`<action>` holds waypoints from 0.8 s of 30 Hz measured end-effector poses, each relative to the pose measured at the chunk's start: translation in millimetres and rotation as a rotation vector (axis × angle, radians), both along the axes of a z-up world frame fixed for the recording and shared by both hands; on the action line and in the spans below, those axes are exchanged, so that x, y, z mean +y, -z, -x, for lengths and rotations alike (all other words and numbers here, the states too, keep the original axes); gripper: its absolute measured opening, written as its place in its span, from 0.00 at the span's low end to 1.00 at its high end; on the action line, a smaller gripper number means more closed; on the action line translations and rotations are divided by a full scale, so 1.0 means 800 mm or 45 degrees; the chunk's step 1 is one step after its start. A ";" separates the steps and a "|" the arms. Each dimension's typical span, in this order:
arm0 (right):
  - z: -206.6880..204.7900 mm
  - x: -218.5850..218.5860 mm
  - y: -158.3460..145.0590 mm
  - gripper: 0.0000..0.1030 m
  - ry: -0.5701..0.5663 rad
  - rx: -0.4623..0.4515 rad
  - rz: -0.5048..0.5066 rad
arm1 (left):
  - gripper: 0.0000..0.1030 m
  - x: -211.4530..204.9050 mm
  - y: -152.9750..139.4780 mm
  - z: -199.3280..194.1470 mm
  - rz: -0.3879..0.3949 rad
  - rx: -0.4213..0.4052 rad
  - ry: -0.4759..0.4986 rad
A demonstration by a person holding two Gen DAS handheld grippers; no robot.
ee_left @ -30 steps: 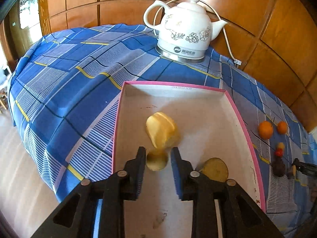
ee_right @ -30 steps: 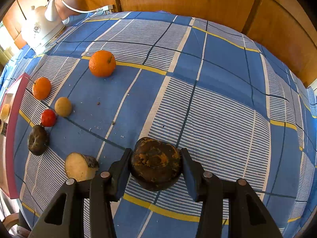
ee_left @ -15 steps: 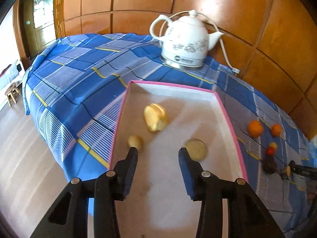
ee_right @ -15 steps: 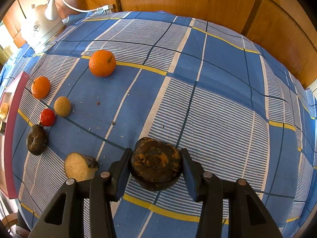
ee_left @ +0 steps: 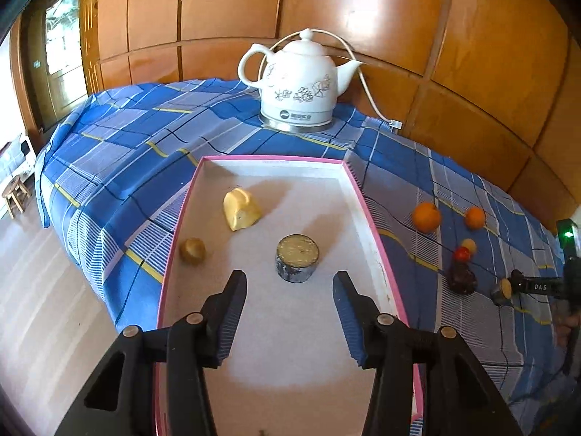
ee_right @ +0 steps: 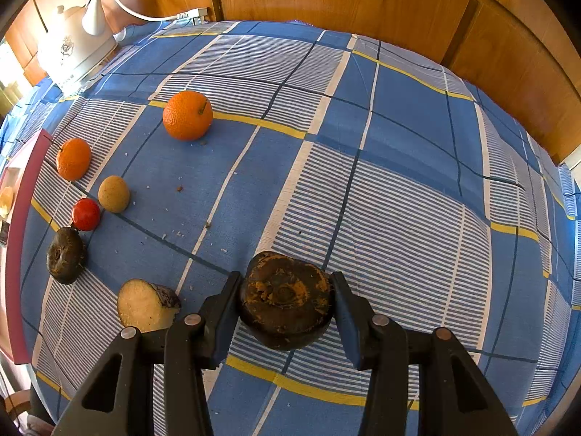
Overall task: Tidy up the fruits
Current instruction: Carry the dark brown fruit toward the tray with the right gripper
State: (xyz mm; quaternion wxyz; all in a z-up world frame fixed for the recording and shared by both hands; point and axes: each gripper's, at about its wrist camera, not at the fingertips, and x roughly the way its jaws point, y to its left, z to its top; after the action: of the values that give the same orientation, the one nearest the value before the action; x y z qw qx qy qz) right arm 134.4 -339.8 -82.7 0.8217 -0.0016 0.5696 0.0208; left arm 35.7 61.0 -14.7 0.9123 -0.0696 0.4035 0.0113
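Right hand-held gripper (ee_right: 287,299): clamped on dark round fruit (ee_right: 286,299), low over the table (ee_right: 399,181).
Left hand-held gripper (ee_left: 289,301): jaws just opening, nothing between, above pink-rimmed tray (ee_left: 366,210).
Risk: lumpy fruit could slip, scattering the cut piece (ee_right: 145,305) beside it.

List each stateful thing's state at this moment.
left gripper: open, empty, jaws just opened
right gripper: shut on dark fruit
pink-rimmed tray: holds three pieces
kettle: lid on, upright, corded
cut pale fruit: lying on cloth, outside tray
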 end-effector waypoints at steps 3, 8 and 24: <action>0.000 0.000 0.000 0.47 -0.004 0.000 0.000 | 0.52 -0.003 -0.001 0.001 -0.007 -0.006 0.005; 0.000 -0.001 -0.001 0.47 -0.005 0.000 -0.001 | 0.56 -0.008 -0.006 0.003 -0.067 -0.037 0.003; 0.001 -0.016 -0.021 0.47 0.046 -0.091 -0.072 | 0.60 -0.021 -0.034 0.016 -0.233 -0.193 0.041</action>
State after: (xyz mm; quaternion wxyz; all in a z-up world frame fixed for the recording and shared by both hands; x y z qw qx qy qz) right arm 133.5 -352.6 -66.3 0.8414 0.0311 0.5391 0.0219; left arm 22.8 44.3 12.4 0.9427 0.0199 0.3318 0.0282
